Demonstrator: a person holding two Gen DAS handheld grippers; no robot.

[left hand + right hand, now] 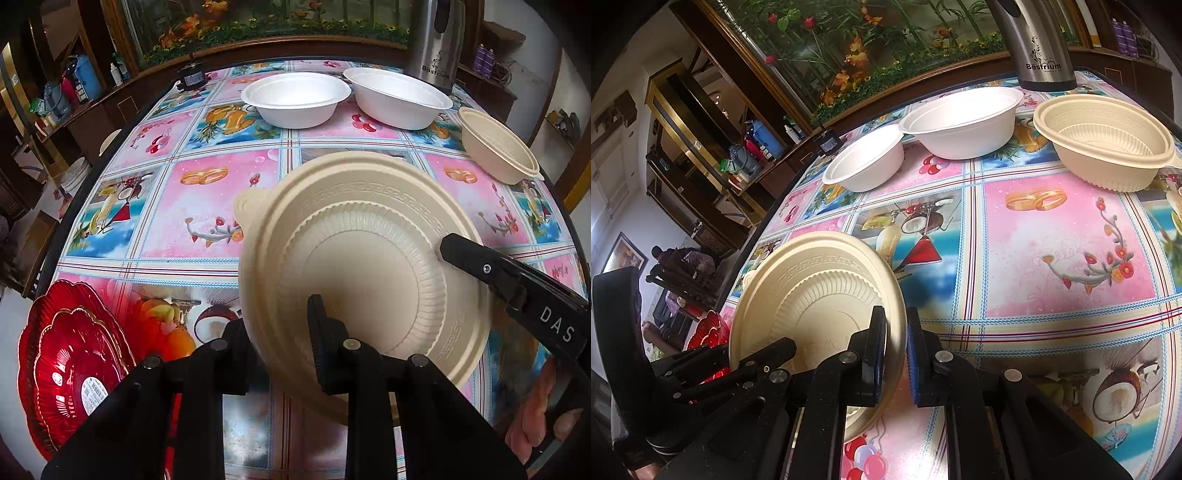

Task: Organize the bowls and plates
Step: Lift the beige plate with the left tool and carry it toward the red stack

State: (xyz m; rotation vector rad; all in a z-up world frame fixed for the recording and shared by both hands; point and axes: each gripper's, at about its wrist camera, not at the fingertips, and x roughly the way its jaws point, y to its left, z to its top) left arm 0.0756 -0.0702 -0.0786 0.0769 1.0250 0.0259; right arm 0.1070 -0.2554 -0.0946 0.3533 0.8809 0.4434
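- Our left tool pinches the rim of the cream bowl, one finger inside the bowl and the other outside its wall.
- That cream bowl is tilted up off the bench, its inside facing the left camera, over the near middle of the patterned cloth.
- Our right tool straddles the opposite rim of the same bowl; the blue pads sit on either side of the rim with a slim gap showing, so we cannot tell whether they press on it.
- In the left view the right tool's finger lies against the bowl's right edge.
- A second cream bowl stands upright at the far right of the bench.
- Two white bowls stand side by side at the far edge, just in front of a steel kettle.
- Red scalloped plates lie stacked at the near left corner of the bench.
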